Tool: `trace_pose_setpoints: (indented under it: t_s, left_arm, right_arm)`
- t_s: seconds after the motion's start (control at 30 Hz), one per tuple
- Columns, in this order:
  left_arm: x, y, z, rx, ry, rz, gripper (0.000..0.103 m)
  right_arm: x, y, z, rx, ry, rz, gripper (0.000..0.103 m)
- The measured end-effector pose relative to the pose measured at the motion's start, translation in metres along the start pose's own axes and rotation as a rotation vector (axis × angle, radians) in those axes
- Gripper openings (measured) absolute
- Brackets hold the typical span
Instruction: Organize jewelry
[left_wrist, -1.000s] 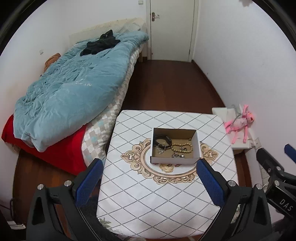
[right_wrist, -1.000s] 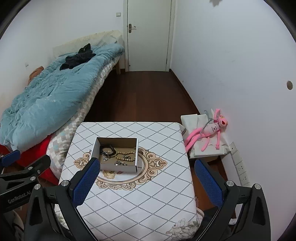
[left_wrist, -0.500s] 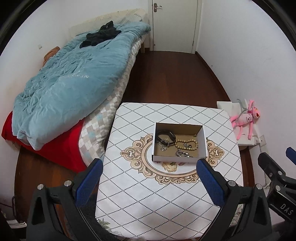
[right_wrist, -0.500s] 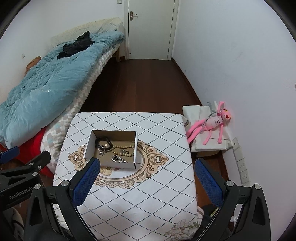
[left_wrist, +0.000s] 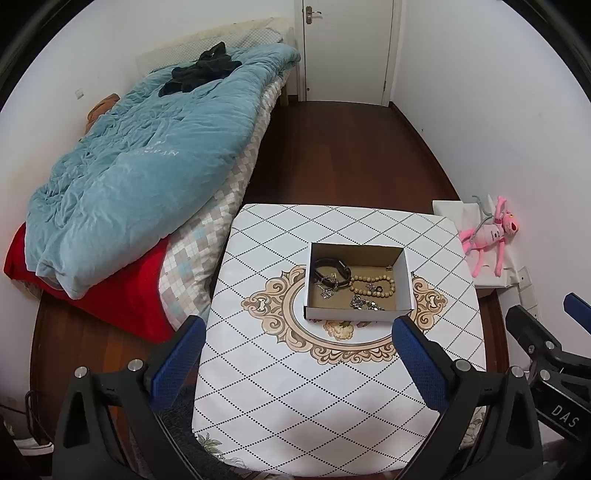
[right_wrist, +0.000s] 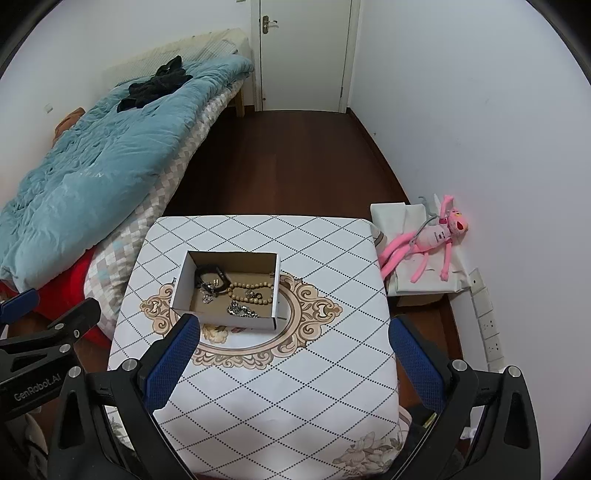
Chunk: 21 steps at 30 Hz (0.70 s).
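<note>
A small open cardboard box (left_wrist: 354, 315) (right_wrist: 225, 320) stands in the middle of a white patterned table (left_wrist: 295, 387) (right_wrist: 295, 398). Inside lie a black bracelet (left_wrist: 331, 266) (right_wrist: 210, 272), a beige bead bracelet (left_wrist: 373, 286) (right_wrist: 251, 290) and silver chain pieces (left_wrist: 364, 303) (right_wrist: 242, 310). My left gripper (left_wrist: 297, 343) is open and empty, high above the table's near side. My right gripper (right_wrist: 293, 343) is open and empty, also above the near side, to the right of the left one.
A bed with a blue quilt (left_wrist: 140, 173) (right_wrist: 92, 166) runs along the left of the table. A pink plush toy (left_wrist: 487, 236) (right_wrist: 432, 236) lies on a white box by the right wall. Wooden floor and a closed door (right_wrist: 303, 51) are beyond.
Both grippers have moved closer to the table and tilted down; the box sits lower and larger in both views. Both stay open.
</note>
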<state>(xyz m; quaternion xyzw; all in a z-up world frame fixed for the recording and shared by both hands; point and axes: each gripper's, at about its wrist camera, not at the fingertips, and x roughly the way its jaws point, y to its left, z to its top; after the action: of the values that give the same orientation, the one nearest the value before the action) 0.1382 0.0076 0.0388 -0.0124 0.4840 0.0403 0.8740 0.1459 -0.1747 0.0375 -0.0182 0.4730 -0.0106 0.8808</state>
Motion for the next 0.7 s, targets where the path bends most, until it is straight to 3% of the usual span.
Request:
trace_pose_setpoints:
  t_s: [0.7]
  left_arm:
    - [-0.0018,0.0092,-0.0081,-0.001,0.009,0.003,0.103]
  right_arm:
    - [0.0007,0.0017,-0.0004,-0.010,0.014,0.003,0.103]
